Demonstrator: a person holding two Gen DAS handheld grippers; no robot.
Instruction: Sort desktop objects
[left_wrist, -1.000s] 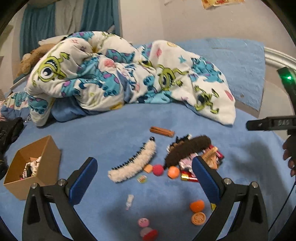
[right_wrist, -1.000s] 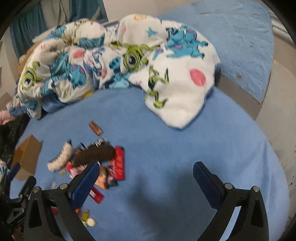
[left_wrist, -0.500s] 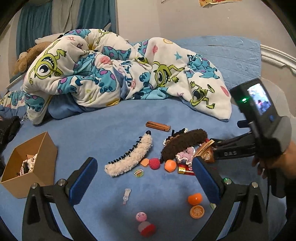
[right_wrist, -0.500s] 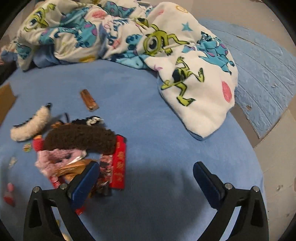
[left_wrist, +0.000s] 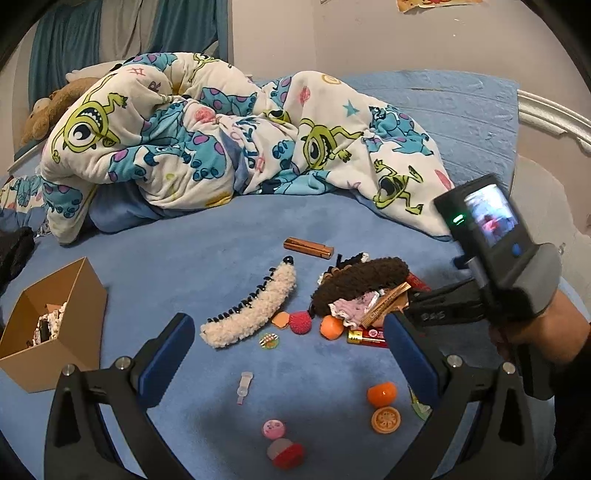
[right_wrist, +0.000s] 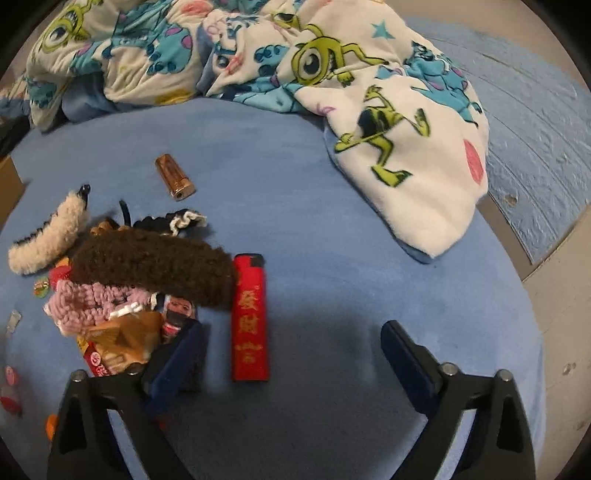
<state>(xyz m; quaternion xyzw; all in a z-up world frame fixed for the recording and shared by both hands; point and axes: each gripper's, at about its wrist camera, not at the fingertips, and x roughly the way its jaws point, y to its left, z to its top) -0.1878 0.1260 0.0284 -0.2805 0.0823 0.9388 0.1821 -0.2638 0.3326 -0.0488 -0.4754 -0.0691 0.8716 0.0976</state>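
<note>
The right gripper (right_wrist: 291, 350) hangs with jaws wide apart, the red lighter (right_wrist: 249, 317) with gold characters lying lengthwise between them on the blue bedspread (right_wrist: 332, 206). Just left lies a brown fuzzy hair clip (right_wrist: 155, 267); farther off, the left gripper (left_wrist: 288, 354) also gapes, holding nothing.

A crumpled cartoon-monster blanket (left_wrist: 221, 133) fills the upper half of the left wrist view, lying on a blue bed cover (left_wrist: 207, 236). A brown plush toy (left_wrist: 51, 107) sits at upper left, teal curtains (left_wrist: 55, 48) behind it.
</note>
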